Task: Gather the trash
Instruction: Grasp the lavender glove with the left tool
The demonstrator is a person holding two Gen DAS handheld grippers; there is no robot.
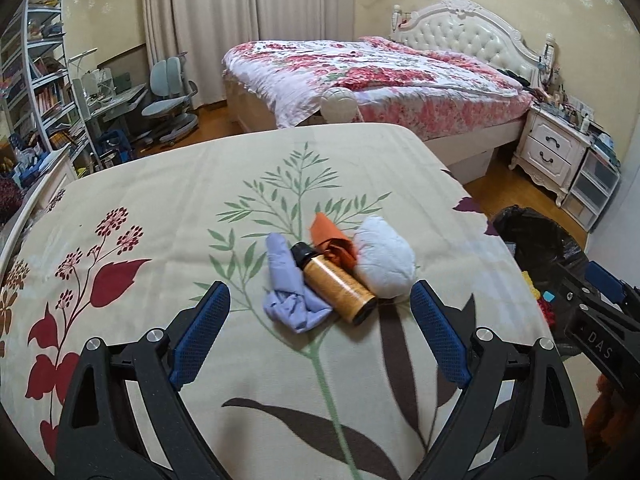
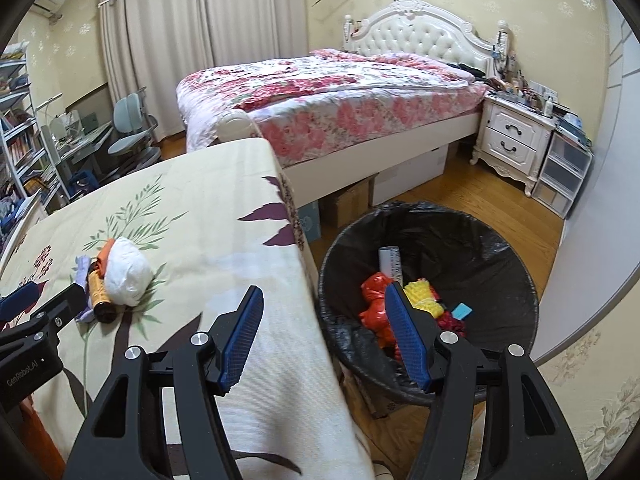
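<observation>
On the floral tablecloth (image 1: 160,208) lies a small heap of trash: a lilac crumpled cloth (image 1: 286,292), an amber bottle (image 1: 336,288) with a black cap, an orange wrapper (image 1: 332,240) and a white wad (image 1: 384,256). My left gripper (image 1: 320,304) is open, its blue pads (image 1: 200,332) wide apart just short of the heap. My right gripper (image 2: 324,312) is open and empty, over the table's right edge beside the black-lined bin (image 2: 504,280). The bin holds red, yellow and blue trash (image 2: 376,304). The heap shows at left in the right wrist view, with the white wad (image 2: 126,276) nearest.
A bed with a pink floral cover (image 1: 360,76) stands beyond the table, a white nightstand (image 2: 512,136) to its right. A desk, swivel chair (image 1: 172,96) and bookshelves (image 1: 36,80) fill the left side. Cardboard boxes (image 2: 348,200) sit under the bed, on wooden floor.
</observation>
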